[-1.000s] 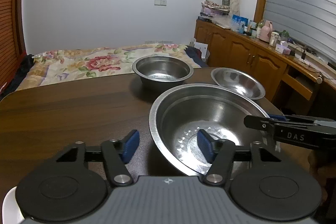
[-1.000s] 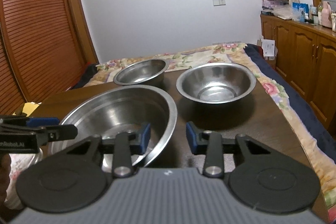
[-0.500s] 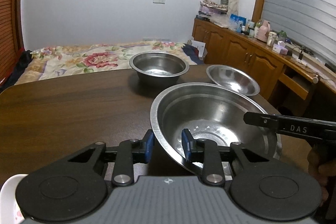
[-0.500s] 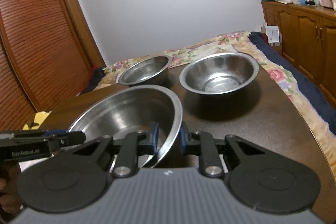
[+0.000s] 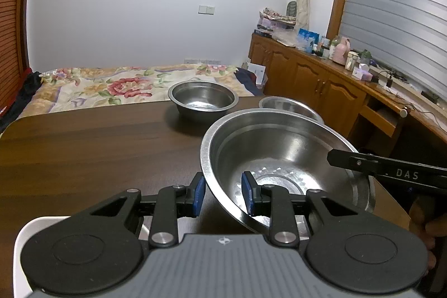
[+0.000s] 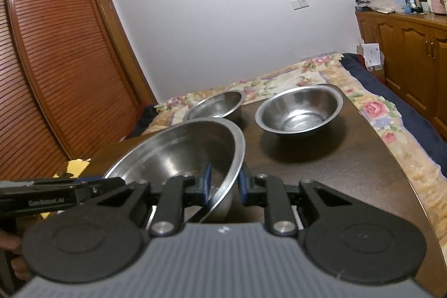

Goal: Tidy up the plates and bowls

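A large steel bowl (image 5: 279, 147) hangs a little above the dark wooden table (image 5: 83, 144), held from two sides. My left gripper (image 5: 223, 194) is shut on its near left rim, one blue pad outside the wall and one inside. My right gripper (image 6: 224, 183) is shut on the opposite rim of the same bowl (image 6: 181, 152), which tilts in that view. Each gripper shows in the other's view as a black arm: the right gripper (image 5: 391, 172) and the left gripper (image 6: 56, 194). Two smaller steel bowls stand further back: one bowl (image 5: 202, 99) (image 6: 215, 108), and another bowl (image 5: 290, 108) (image 6: 299, 111) partly hidden in the left wrist view.
A white object (image 5: 28, 242) lies at the table's near left edge under my left gripper. Beyond the table are a bed with a floral cover (image 5: 111, 85), wooden cabinets (image 5: 321, 80) on the right and a slatted wardrobe (image 6: 56, 74) on the left.
Both grippers closed onto the large bowl's rim, then rose a little with it. The bowl now sits higher in both views and tilts more in the right wrist view.
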A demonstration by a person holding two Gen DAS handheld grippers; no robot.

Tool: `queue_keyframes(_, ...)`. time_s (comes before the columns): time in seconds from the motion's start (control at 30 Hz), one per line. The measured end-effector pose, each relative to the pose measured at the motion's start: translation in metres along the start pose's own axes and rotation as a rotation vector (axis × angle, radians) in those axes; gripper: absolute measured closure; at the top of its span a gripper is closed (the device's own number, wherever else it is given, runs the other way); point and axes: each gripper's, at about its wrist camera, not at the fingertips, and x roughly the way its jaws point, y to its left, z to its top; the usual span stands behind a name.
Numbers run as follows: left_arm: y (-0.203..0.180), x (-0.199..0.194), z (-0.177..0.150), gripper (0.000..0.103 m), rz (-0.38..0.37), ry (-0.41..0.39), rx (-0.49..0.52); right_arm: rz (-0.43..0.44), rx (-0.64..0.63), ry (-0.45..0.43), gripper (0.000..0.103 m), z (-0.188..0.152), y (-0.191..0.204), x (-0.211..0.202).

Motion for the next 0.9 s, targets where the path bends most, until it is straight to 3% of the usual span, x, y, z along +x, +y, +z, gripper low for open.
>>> queue_keyframes(0.9, -0.001, -0.021, -0.03, 0.073, -0.016, 0.036, 0.034, 0.035, 0.005, 0.031, 0.081, -0.029, 0.001, -0.016)
